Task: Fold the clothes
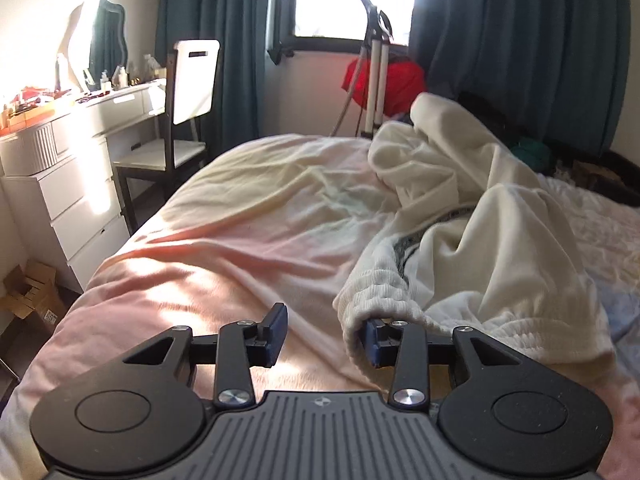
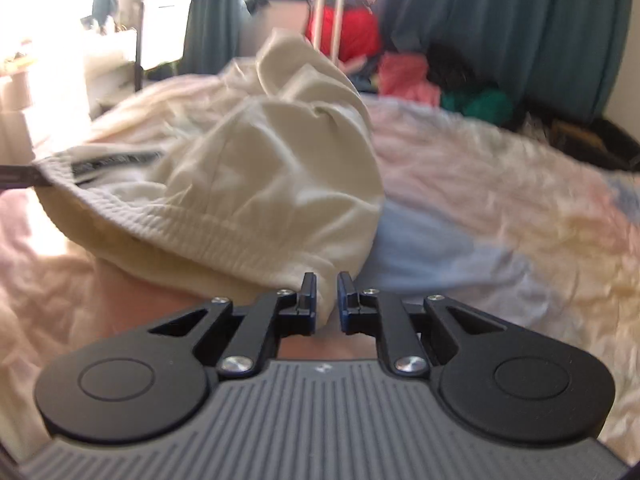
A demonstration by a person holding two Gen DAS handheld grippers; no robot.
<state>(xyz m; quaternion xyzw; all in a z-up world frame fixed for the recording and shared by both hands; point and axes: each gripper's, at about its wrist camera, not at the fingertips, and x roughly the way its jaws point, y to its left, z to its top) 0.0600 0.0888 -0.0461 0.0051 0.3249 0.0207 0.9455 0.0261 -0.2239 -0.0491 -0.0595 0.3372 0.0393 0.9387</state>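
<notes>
A cream-white garment [image 1: 460, 240] with a ribbed elastic waistband lies crumpled on the bed's right half. My left gripper [image 1: 324, 334] is open; the waistband's left end drapes over its right finger [image 1: 374, 340], and its left finger stands free over the bedspread. In the right wrist view the same garment [image 2: 260, 168] fills the middle. My right gripper [image 2: 327, 300] is nearly closed, with the waistband's right corner [image 2: 324, 280] between its fingers. The left gripper's finger shows at that view's far left edge [image 2: 16, 178], at the waistband's other end.
The bed [image 1: 224, 248] has a pink and pale yellow spread. A white dresser [image 1: 60, 168] and a chair [image 1: 180, 120] stand to the left. A tripod [image 1: 376, 72] and a red bag [image 1: 400, 80] stand beyond the bed under the window. Clothes are piled at the back right [image 2: 460, 88].
</notes>
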